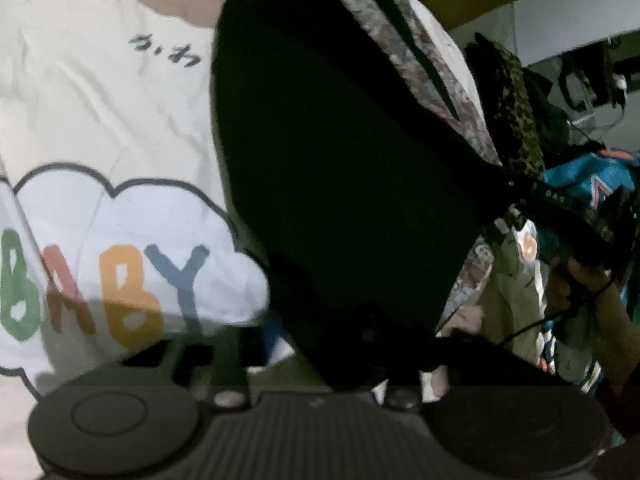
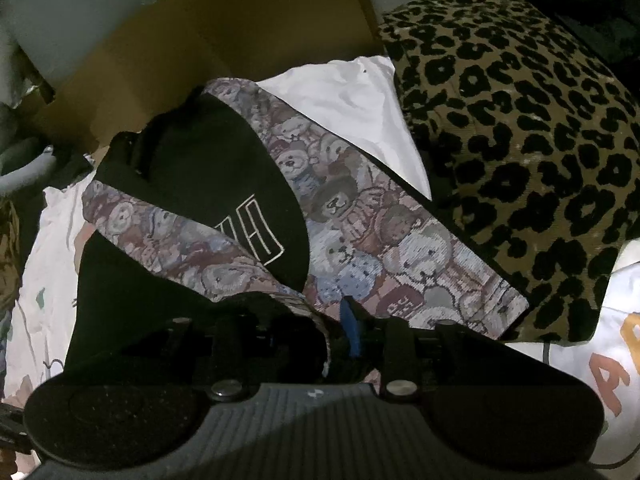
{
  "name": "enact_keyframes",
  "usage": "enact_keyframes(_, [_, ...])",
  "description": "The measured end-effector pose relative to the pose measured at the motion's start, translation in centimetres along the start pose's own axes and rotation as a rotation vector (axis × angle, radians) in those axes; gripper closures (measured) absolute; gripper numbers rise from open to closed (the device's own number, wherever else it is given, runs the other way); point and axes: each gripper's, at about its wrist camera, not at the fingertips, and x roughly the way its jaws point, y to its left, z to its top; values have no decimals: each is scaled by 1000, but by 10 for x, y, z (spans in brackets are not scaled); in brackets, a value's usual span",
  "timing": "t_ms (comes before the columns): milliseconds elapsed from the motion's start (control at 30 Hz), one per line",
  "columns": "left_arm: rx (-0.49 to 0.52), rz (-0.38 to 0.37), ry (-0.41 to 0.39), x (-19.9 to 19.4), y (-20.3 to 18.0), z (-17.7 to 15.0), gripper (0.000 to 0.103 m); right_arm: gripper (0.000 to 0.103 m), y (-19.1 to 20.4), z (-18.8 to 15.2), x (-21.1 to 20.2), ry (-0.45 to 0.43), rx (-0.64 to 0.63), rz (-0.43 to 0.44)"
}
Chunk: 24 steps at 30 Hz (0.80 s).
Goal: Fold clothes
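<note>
Dim clutter and brown cardboard [image 2: 240, 32] back a heap of laundry. Held up between both tools is a black garment with teddy-bear tapestry panels [image 2: 360, 232]. The left gripper [image 1: 376, 344] seems clenched on its lower black corner; the right gripper [image 2: 344, 332] pinches the bear-print edge. Draw the span taut and level before laying it on the cream "BABY" print sheet [image 1: 100, 120], clear of the leopard-print fabric [image 2: 520, 140].
</note>
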Motion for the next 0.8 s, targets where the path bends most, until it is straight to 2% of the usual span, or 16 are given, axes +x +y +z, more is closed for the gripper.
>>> enact_keyframes(67, [-1,-11,-4,-5,-2,1,100,100,-1,1,-1,1,7,14])
enact_keyframes(367, [0,-63,-24,-27,-13,5,102,101,0,9,-37,-73,45,32])
enact_keyframes(600, [73,-124,-29,-29,-33,13,102,101,-11,18,-60,-113,128,-8])
enact_keyframes(800, [112,-133,0,-17,-41,17,102,103,-31,13,-61,-95,167,-60])
